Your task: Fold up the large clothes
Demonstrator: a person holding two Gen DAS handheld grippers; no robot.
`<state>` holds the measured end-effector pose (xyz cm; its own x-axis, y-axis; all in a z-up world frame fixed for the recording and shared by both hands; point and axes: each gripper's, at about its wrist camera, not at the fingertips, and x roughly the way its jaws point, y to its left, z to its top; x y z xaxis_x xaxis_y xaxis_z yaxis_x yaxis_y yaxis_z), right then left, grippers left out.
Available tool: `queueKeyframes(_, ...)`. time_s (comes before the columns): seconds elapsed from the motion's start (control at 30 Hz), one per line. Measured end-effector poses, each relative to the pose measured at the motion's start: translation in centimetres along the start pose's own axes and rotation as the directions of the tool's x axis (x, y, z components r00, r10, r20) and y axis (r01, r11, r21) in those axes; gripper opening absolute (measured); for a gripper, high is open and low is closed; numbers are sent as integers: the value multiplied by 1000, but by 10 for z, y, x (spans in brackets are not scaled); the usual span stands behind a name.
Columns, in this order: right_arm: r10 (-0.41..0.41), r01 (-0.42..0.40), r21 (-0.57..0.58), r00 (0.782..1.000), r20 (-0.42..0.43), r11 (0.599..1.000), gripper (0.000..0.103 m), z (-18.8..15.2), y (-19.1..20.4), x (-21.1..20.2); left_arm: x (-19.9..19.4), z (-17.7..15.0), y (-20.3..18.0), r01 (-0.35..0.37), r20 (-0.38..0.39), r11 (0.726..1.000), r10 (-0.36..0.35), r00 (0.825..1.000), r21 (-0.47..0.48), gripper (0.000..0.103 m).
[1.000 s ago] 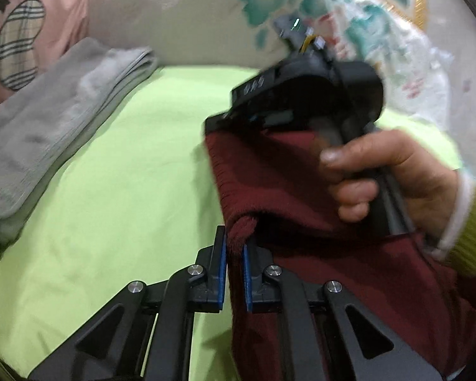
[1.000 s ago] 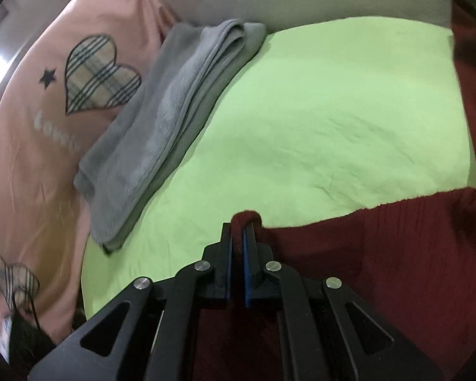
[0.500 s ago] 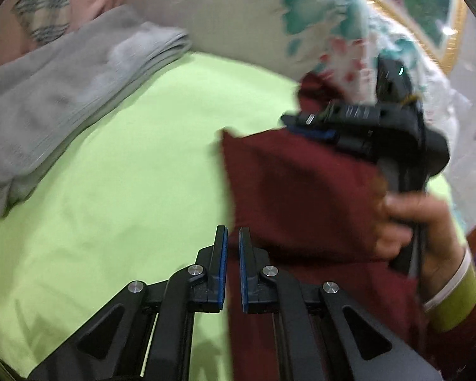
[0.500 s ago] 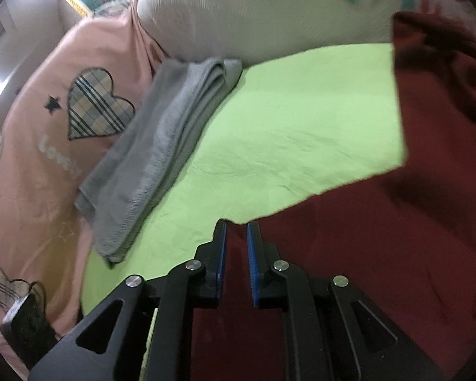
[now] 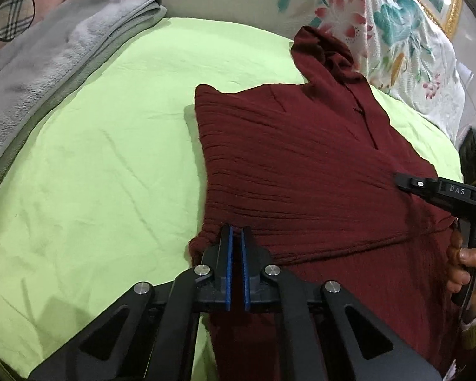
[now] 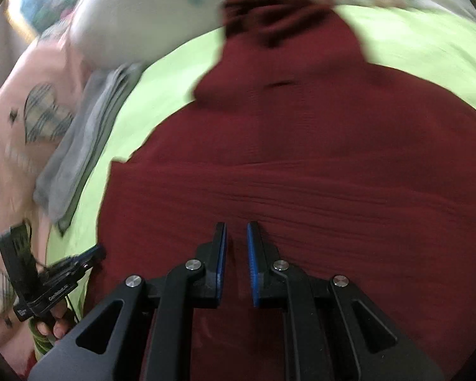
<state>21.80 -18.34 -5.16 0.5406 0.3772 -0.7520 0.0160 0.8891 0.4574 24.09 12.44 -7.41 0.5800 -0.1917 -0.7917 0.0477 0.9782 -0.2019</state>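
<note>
A dark red ribbed garment [image 5: 301, 165] lies on the green sheet, its near part folded over and its hood end toward the pillows. My left gripper [image 5: 234, 233] sits at the near left corner of the folded layer, shut, with the cloth bunched at its fingertips and the ribs drawn toward them. It also shows as the left gripper [image 6: 93, 254] at the lower left of the blurred right wrist view. My right gripper [image 6: 236, 231] hovers over the middle of the garment [image 6: 301, 158], jaws a little apart with nothing between them. The right gripper [image 5: 403, 181] reaches in from the right.
A folded grey towel [image 5: 47, 73] lies at the left on the green sheet [image 5: 95, 174]. Behind it are a pink cover with plaid hearts [image 6: 22, 127] and a floral pillow [image 5: 380, 25]. A hand [image 5: 466, 263] holds the right gripper's handle.
The right gripper let go of the garment's corner, opened slightly and swung away across the cloth. The carried layer now lies spread flat. The left gripper stays at the near corner.
</note>
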Motion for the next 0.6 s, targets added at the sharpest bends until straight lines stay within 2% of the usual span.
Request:
queueKeyframes(0.03,-40,39,20,999,21,999,14,2,-10,-8,-4,1,-2,-5,6,1000,5,1000,0,6)
queueKeyframes(0.13,-33,30,56,997,67,998,17,15,-28,-24,-21,12,-19,10,51,1000,-11,999,10,8)
queueKeyframes(0.23,-53,50,39,994,96,998,39,36,-35,-31,-27,32,-33,68,76,998,-68,995,-2,17)
queueKeyframes(0.3,-51,49,20,993,108,999,40,48,-32,-31,-29,46,-42,89,87,996,-88,992,-8,28)
queueKeyframes(0.37,-46,47,-7,994,103,999,40,64,-26,-27,-26,60,-52,76,93,997,-76,993,0,36)
queueKeyframes(0.4,-43,45,-19,994,105,999,40,68,-21,-25,-21,71,-60,64,96,998,-65,993,8,38)
queueKeyframes(0.47,11,-8,-29,994,106,1000,40,87,-19,-20,-14,88,-71,49,85,999,-49,995,7,41)
queueKeyframes(0.6,97,-102,42,989,108,994,40,120,-29,-11,10,132,-91,31,67,999,-33,997,19,45)
